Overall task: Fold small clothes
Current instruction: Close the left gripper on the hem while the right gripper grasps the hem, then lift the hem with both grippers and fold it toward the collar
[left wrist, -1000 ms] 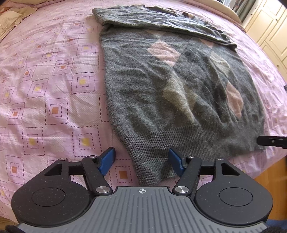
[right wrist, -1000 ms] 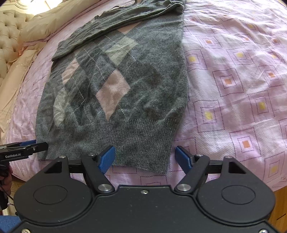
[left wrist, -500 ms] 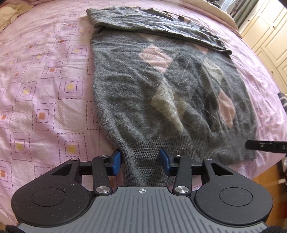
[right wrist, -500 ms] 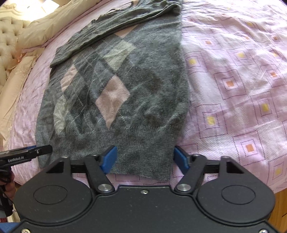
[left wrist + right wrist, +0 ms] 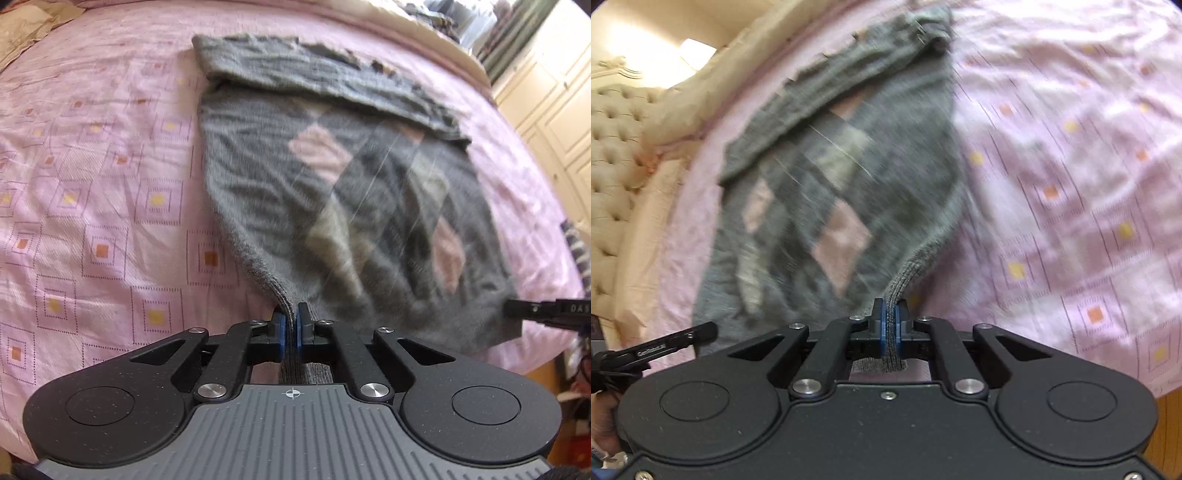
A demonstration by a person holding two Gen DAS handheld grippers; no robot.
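The sweater lies on the bed, sleeves already folded across its far end. Each hand-held gripper, left and right, is clamped on 1 near hem corner; the body fold remains.

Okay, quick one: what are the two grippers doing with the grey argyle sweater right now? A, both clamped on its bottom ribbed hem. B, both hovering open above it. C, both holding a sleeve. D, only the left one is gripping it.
A: the left gripper and the right gripper each have their blue pads closed on the ribbed hem of the sweater, one at each bottom corner.
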